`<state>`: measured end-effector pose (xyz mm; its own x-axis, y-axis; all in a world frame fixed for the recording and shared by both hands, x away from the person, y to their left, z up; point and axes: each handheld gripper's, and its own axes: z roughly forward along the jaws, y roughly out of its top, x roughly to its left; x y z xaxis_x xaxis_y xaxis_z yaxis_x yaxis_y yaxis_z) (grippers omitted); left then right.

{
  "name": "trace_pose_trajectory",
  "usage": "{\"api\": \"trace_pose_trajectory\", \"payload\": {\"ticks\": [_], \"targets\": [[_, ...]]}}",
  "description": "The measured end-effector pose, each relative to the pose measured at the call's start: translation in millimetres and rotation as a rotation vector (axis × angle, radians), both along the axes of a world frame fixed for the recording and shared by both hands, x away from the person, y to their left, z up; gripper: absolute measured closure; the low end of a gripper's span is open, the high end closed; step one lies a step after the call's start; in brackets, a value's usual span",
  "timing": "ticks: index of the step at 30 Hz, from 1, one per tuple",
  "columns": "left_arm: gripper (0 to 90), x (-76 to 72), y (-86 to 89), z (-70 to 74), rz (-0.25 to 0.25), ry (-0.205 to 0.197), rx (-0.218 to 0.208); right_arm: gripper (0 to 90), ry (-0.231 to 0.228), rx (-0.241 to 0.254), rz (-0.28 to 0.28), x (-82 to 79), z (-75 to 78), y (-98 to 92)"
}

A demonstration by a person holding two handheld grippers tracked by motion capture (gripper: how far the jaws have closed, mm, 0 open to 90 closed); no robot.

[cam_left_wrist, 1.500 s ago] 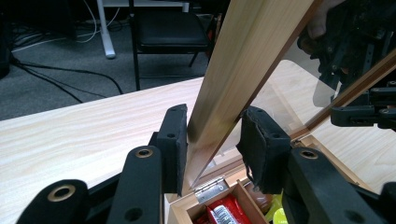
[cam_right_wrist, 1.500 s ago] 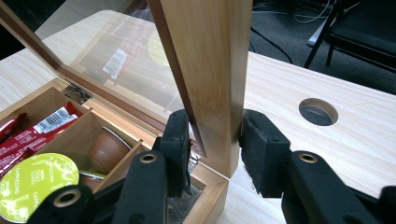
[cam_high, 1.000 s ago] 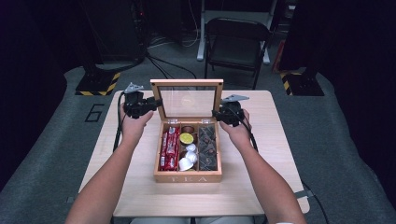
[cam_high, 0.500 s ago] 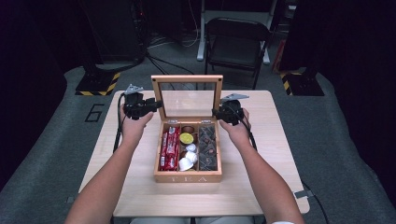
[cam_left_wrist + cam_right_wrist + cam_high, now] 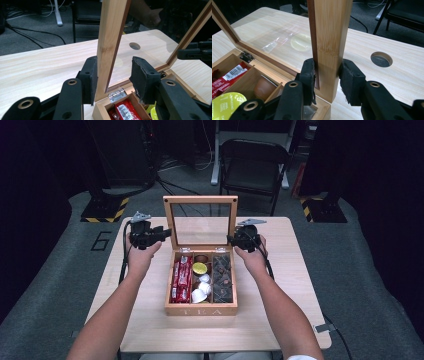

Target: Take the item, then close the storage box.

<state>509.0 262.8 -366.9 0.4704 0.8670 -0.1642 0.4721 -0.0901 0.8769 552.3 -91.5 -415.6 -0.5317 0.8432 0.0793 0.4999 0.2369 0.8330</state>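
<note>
While its glass-paned lid (image 5: 200,222) stands upright, the wooden tea box (image 5: 201,309) has right gripper (image 5: 327,75) jaws clenched on the frame, left gripper (image 5: 113,75) jaws released.

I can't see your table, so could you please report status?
Right gripper clamped on upright glass-paned wooden lid. Left gripper jaws just opened, straddling its other edge. Nothing in the way.

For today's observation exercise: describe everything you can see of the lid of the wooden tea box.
The lid is a light wooden frame around a clear pane, joined to the tea box by small metal hinges. It stands open, roughly upright. The right gripper clamps its right rail. The left gripper straddles its left rail, one pad against the wood, the other apart, its jaws having just opened.
</note>
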Motion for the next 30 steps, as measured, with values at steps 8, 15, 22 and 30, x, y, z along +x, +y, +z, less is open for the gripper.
{"api": "trace_pose_trajectory", "payload": {"ticks": [8,15,22,30], "targets": [[56.6,-2.0,2.7,1.1,0.005,-0.003,-0.002,64.9,0.018,0.008,-0.010,5.4,-0.3,0.5],[55.2,-3.5,3.5,-3.0,0.010,-0.001,0.007,65.1,0.024,0.015,-0.018,9.9,-2.2,0.9],[54.9,-4.4,6.3,-7.0,0.010,0.016,-0.002,65.0,0.033,0.015,-0.023,12.3,-2.4,1.4],[54.8,-5.9,7.6,-7.4,0.010,0.010,-0.002,65.0,0.055,0.030,-0.033,16.2,-3.0,1.5]]}}
